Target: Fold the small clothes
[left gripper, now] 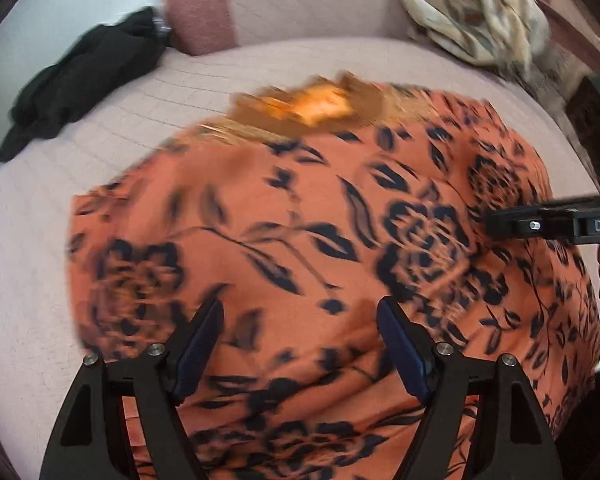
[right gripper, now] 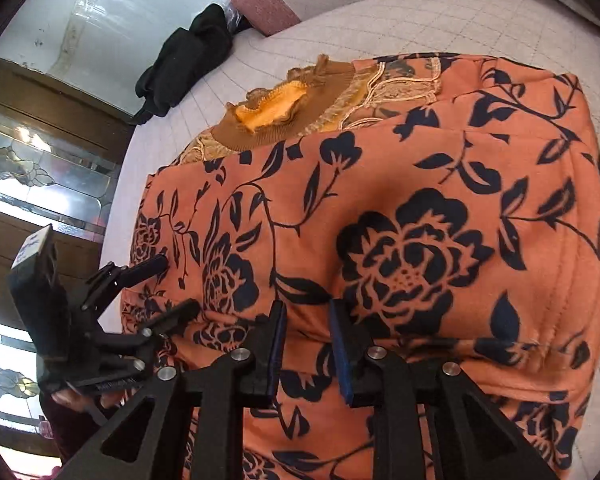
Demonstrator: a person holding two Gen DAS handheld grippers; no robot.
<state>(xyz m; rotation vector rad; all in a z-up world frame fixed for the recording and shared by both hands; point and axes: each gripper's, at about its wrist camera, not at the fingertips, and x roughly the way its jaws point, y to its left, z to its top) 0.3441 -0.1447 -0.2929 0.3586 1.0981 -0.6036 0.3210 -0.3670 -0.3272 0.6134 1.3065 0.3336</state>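
An orange garment with a dark floral print (left gripper: 300,208) lies spread on a quilted pale bed cover (left gripper: 140,92), its brown ribbed neck (left gripper: 320,106) at the far side. In the left wrist view my left gripper (left gripper: 300,308) hovers over the near part of the garment, jaws wide apart, nothing pinched. The right gripper (left gripper: 540,226) reaches in from the right edge. In the right wrist view the garment (right gripper: 420,160) is folded over on itself, the neck (right gripper: 272,108) showing. My right gripper (right gripper: 308,314) sits low at a fold ridge, pads a narrow gap apart. The left gripper (right gripper: 176,286) stands at the garment's left edge.
A black cloth (left gripper: 80,80) (right gripper: 188,64) lies bunched at the far left of the bed. A pink bolster (left gripper: 196,12) and a cream patterned cloth (left gripper: 472,12) sit at the back. A wooden cabinet with leaded glass doors (right gripper: 28,160) stands beside the bed.
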